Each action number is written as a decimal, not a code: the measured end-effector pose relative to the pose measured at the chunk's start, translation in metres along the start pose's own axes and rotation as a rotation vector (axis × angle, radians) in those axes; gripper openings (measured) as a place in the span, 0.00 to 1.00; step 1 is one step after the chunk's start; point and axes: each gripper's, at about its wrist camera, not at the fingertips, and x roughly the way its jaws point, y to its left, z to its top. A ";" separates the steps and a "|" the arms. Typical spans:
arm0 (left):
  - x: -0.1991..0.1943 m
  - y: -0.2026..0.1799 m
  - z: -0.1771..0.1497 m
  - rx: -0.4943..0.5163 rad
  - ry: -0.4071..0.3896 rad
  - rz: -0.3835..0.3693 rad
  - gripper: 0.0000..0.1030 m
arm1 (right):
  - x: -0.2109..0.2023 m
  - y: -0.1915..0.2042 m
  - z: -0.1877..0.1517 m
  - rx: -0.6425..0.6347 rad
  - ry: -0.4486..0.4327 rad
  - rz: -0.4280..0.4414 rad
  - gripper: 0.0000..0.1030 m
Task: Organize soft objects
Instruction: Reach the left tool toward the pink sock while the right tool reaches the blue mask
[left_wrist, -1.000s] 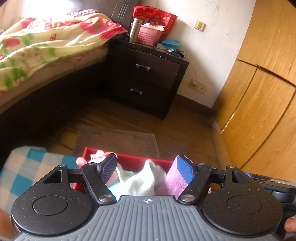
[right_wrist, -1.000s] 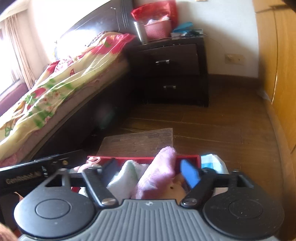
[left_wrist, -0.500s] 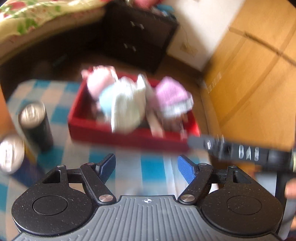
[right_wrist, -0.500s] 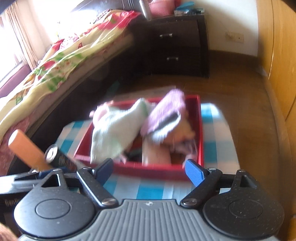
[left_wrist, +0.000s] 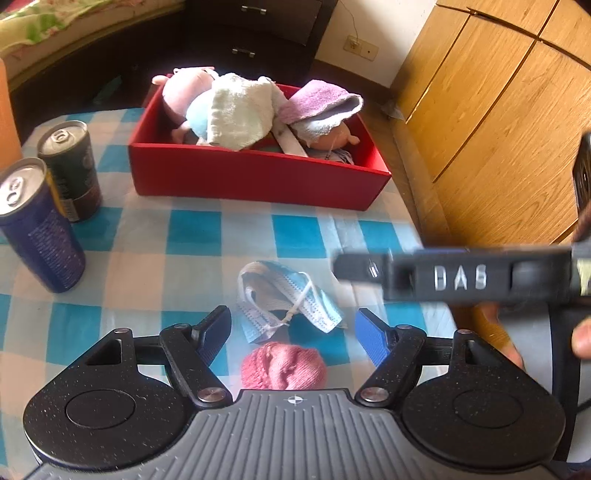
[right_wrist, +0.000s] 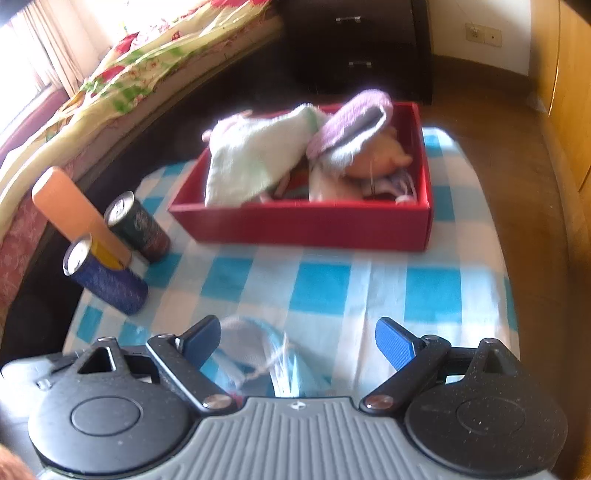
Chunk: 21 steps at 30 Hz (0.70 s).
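Your left gripper (left_wrist: 293, 334) has its jaws wide apart with nothing pinched; the crumpled blue face mask (left_wrist: 288, 301) lies on the checked cloth (left_wrist: 192, 236) between the fingertips, pink knitted ball (left_wrist: 282, 365) just below it at 6 o'clock. Your right gripper (right_wrist: 297, 343) has just been opening its jaws, and what looks like the same mask, pretty blurred, sits low between them, unpressed. The red box (left_wrist: 255, 177) of towels and plush sits at 12 o'clock, two cans (left_wrist: 70, 173) at 9.
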 end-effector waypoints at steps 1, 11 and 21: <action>0.000 0.000 0.000 0.004 0.004 0.002 0.71 | 0.001 -0.001 -0.004 -0.003 0.010 -0.017 0.69; 0.006 -0.009 -0.015 0.046 0.059 -0.032 0.71 | -0.004 -0.008 -0.030 -0.007 0.044 -0.060 0.69; 0.029 -0.013 -0.021 0.065 0.104 0.006 0.71 | -0.009 -0.017 -0.034 0.009 0.041 -0.071 0.70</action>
